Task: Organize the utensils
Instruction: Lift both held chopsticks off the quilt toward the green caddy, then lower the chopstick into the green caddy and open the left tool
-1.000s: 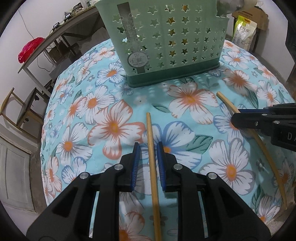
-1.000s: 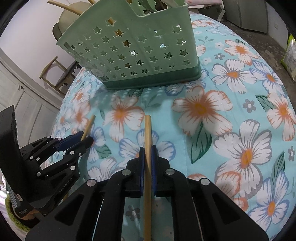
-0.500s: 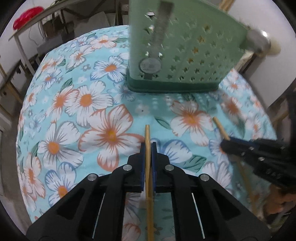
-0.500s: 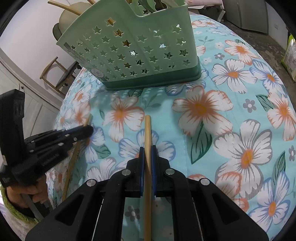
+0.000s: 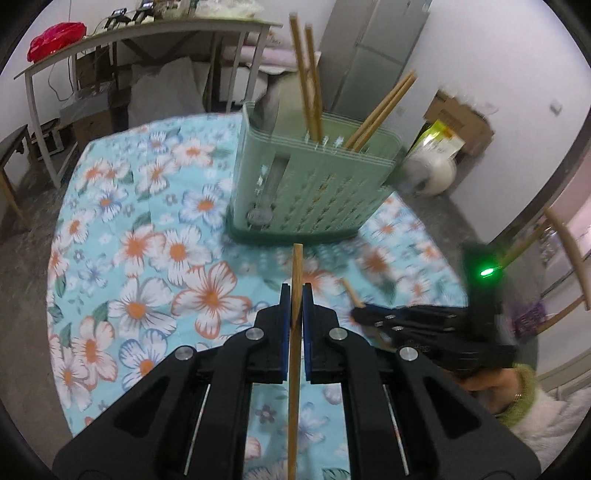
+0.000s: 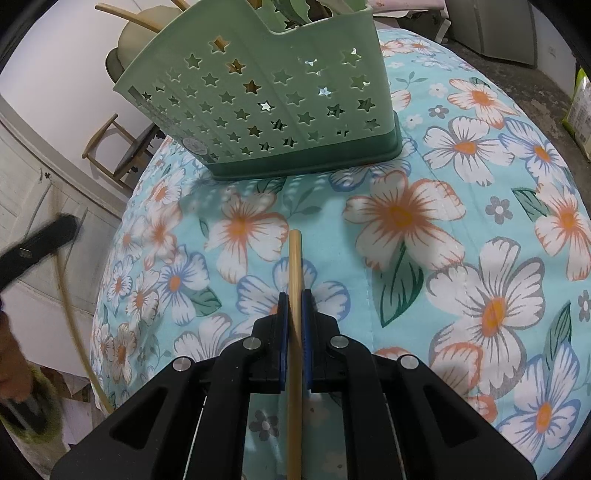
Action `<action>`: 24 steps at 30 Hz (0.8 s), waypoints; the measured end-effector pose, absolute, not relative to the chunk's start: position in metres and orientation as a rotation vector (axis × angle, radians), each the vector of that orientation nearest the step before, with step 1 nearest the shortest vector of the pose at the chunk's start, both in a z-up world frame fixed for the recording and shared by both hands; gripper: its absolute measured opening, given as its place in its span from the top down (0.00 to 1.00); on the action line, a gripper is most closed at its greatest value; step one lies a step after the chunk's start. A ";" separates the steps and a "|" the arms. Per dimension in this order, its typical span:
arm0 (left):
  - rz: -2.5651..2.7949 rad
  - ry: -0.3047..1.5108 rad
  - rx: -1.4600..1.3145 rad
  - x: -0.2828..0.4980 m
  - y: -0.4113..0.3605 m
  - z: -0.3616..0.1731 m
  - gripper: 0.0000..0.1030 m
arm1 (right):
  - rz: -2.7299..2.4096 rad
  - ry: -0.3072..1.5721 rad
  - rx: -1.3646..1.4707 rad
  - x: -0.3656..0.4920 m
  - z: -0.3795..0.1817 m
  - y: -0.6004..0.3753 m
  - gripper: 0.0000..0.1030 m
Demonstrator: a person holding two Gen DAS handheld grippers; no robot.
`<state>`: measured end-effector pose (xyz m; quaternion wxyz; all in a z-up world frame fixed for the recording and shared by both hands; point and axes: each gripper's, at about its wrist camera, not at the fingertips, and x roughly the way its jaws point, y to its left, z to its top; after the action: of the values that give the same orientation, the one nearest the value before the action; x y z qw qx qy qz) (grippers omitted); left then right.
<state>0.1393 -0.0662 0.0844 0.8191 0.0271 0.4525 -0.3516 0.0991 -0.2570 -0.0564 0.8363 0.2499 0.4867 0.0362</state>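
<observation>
Nearest to us in the left wrist view, our left gripper [image 5: 294,295] is clenching a chopstick [image 5: 294,350] between its blue pads [image 5: 283,325]. The stick is running straight up the middle of the picture, its tip ending just short of the green basket's base, and it is hanging clear above the flowered cloth [image 5: 155,258].

In the right wrist view, our right gripper [image 6: 294,306] is likewise clamping a second chopstick [image 6: 294,350], the pads pressing on both sides of it. This stick is pointing forward over the cloth toward the basket; we cannot tell whether its far end is touching the fabric.

A little farther out in the left wrist view, the right gripper is showing as a dark shape low on the right, with a short stub of its chopstick poking out beyond the jaws and a green light [image 5: 487,272] glowing above it. A hand in a pale fuzzy sleeve [image 5: 532,417] is holding it.

Beyond both grippers, the basket [image 5: 310,192] is standing upright on the cloth, its walls pierced with star-shaped holes. Four chopsticks [image 5: 310,85] are already sticking out of its top, two near upright and two leaning to the right.

Farther back, a long table [image 5: 147,33] with a red bag [image 5: 55,40] on it is standing against the wall.
</observation>
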 end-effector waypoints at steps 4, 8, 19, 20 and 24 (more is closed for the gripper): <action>-0.786 0.894 0.005 0.135 -0.057 0.120 0.96 | 0.077 1.029 0.529 0.099 -0.056 -0.257 0.93; -0.827 0.778 -0.048 0.133 -0.055 0.159 0.96 | 0.078 1.028 0.528 0.100 -0.057 -0.257 0.93; -0.855 0.356 -0.149 0.149 -0.076 0.262 0.96 | 0.077 1.028 0.530 0.099 -0.056 -0.256 0.93; -0.850 0.331 -0.158 0.153 -0.080 0.266 0.96 | 0.077 1.028 0.529 0.100 -0.056 -0.256 0.93; -0.820 0.257 -0.142 0.165 -0.101 0.269 0.96 | 0.077 1.028 0.528 0.100 -0.056 -0.256 0.93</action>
<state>0.1648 -0.1006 0.2686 0.9067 -0.0687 0.1245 -0.3970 0.0995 -0.2562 -0.0560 0.8369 0.2494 0.4859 0.0364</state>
